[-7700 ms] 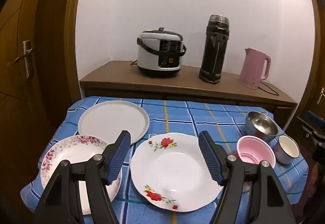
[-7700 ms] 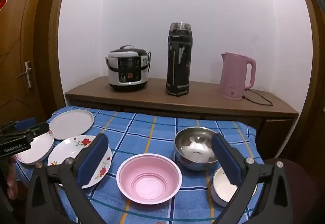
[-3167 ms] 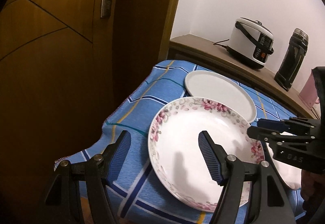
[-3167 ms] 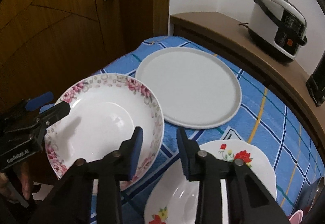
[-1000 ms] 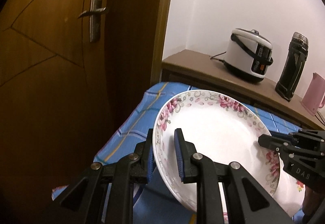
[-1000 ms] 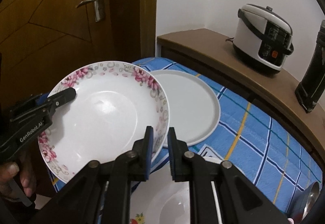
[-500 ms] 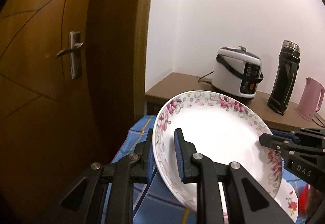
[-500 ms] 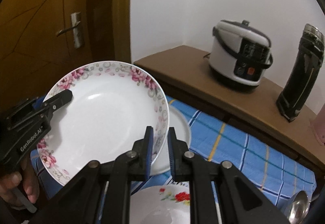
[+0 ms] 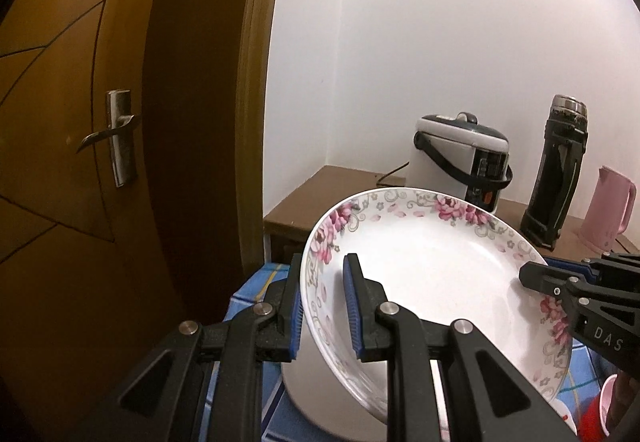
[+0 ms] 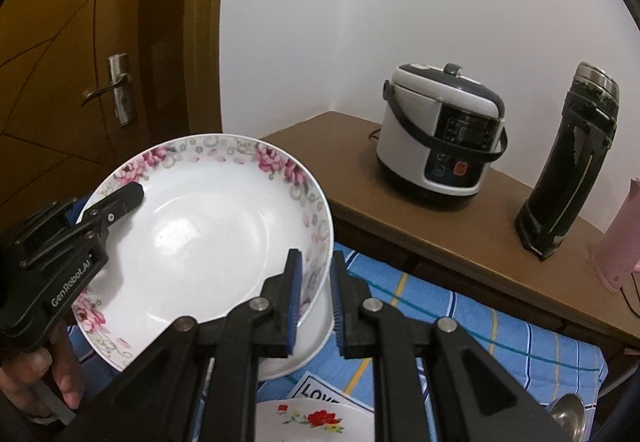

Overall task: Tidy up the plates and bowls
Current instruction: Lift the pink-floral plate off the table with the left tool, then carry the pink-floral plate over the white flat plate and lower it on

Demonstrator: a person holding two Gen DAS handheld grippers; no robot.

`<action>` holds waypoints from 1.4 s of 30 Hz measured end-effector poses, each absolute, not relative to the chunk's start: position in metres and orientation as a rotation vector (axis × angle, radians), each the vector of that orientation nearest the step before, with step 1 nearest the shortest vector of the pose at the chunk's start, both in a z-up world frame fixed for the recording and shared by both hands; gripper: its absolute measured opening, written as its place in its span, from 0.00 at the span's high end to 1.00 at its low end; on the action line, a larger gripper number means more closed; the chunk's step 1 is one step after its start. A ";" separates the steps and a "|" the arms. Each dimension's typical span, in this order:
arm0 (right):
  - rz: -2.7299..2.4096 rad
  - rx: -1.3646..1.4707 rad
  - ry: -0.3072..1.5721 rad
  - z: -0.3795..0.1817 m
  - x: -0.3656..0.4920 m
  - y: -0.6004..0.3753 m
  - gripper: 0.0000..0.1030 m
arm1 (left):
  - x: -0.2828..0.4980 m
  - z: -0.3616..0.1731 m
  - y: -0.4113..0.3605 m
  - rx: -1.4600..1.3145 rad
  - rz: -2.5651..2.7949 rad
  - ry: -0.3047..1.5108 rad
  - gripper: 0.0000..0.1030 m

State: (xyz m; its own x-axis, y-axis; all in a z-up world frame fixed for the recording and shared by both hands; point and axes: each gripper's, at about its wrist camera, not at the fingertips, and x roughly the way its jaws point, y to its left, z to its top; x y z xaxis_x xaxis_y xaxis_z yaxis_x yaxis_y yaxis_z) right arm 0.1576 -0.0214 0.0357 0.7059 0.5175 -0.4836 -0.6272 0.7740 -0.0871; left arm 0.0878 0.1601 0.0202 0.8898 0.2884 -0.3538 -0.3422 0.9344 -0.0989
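**Floral plate held in the air by both grippers**

The left gripper (image 9: 322, 306) has its jaws clamped on the left rim of the pink-flowered plate (image 9: 432, 266), which hangs tilted above the blue checked worktop (image 10: 460, 318). On the opposite rim the right gripper (image 10: 314, 296) pinches the same plate. Beneath it lies a plain white plate (image 10: 296, 354), with a red-flowered plate (image 10: 312, 422) nearer. A rice cooker (image 10: 440, 133) and a black flask (image 10: 568, 161) stand on the wooden sideboard (image 10: 360, 153) behind.
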 end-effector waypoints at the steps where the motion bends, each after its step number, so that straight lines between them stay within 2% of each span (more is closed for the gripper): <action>1: 0.641 -0.254 0.458 0.037 0.159 -0.021 0.86 | 0.089 0.020 0.160 -0.160 0.328 0.336 0.80; 22: 0.580 -0.272 0.514 0.030 0.190 0.006 0.86 | 0.124 0.010 0.185 -0.210 0.314 0.245 0.80; 42: 0.558 -0.298 0.601 0.000 0.215 0.018 0.86 | 0.147 -0.019 0.195 -0.208 0.299 0.408 0.80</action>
